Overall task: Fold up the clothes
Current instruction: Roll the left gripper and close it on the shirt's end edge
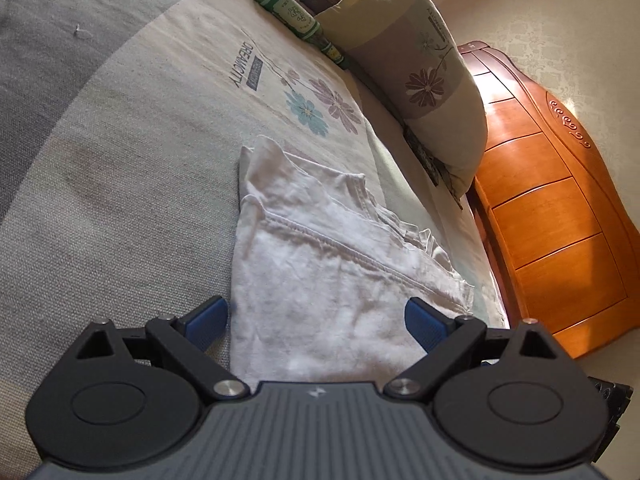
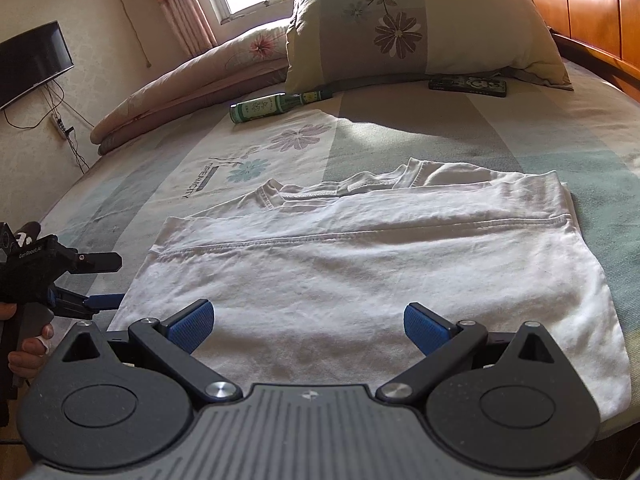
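- The white shirt lies flat on the bed sheet, just ahead of both tongs, already doubled over; I judge it is spread this way so another fold can be made.
- The right tongs hover over the shirt's near edge, jaws wide, nothing between them.
- The left tongs stand at the shirt's end edge, jaws wide too, gripping nothing; likely lined up to pinch that edge.
- The shirt is thin, soft cotton, creased, with a stitched hem crossing it and a ribbed collar at its far side.
- Beyond the shirt, well apart, a green bottle lies beside a plump flowered pillow; the sheet is coarse-woven.
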